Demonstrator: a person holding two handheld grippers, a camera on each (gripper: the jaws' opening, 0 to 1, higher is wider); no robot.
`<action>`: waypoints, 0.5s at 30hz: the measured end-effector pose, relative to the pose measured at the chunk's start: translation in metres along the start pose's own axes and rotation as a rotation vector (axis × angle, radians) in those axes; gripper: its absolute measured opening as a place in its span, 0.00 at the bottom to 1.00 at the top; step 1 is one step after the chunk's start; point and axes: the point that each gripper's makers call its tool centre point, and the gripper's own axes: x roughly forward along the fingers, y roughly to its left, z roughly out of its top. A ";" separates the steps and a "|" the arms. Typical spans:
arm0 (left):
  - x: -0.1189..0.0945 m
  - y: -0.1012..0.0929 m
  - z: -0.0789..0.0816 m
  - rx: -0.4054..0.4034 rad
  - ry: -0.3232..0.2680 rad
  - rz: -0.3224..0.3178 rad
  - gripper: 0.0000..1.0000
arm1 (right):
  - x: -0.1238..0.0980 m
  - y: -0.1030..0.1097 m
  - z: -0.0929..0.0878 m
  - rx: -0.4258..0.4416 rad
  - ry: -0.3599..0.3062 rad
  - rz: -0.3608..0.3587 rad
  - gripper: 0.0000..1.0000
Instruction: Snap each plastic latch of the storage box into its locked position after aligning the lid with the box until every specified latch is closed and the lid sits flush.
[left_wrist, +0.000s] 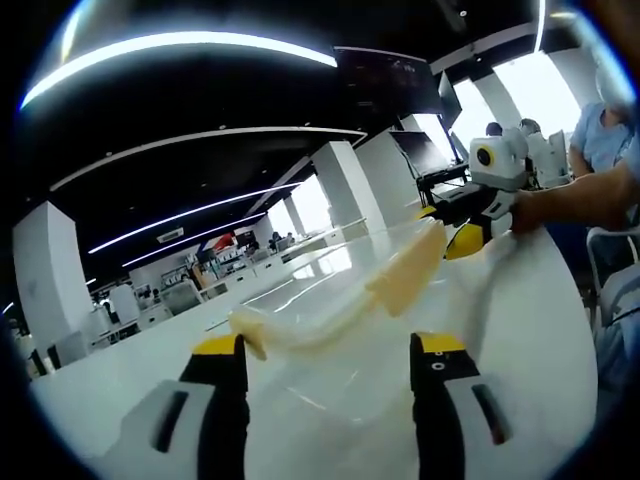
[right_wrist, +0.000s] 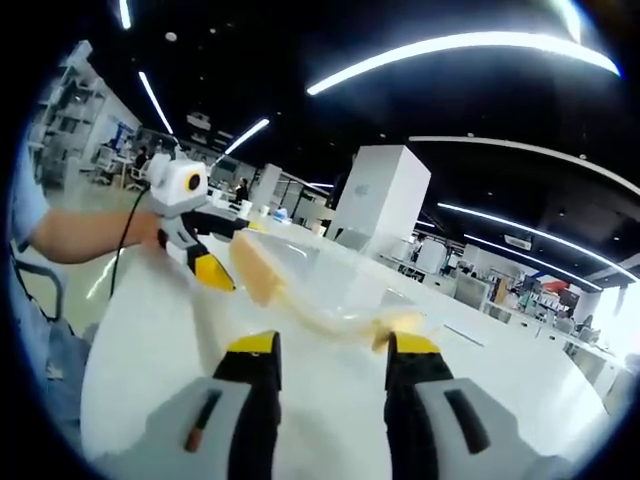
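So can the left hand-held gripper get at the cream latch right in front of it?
Probably yes. The left hand-held gripper has its jaws apart, and the near cream latch on the clear lid lies just ahead of them with nothing between. The right hand-held gripper is at the far end, out of the way.

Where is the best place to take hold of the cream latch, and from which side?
Probably the free outer edge of the cream latch, taken from outside the clear lid, one jaw on each face. It is a flat strip along the lid's rim, standing out from it, so its end looks reachable.
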 end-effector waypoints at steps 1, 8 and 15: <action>0.000 0.000 0.000 0.000 0.000 0.000 0.64 | 0.000 -0.001 0.000 0.003 -0.001 0.001 0.37; 0.000 -0.002 0.001 0.000 0.000 0.000 0.64 | -0.001 0.001 0.001 0.011 -0.003 0.002 0.37; 0.000 -0.001 0.000 -0.001 0.000 0.000 0.65 | -0.002 0.006 0.002 0.024 -0.007 0.004 0.37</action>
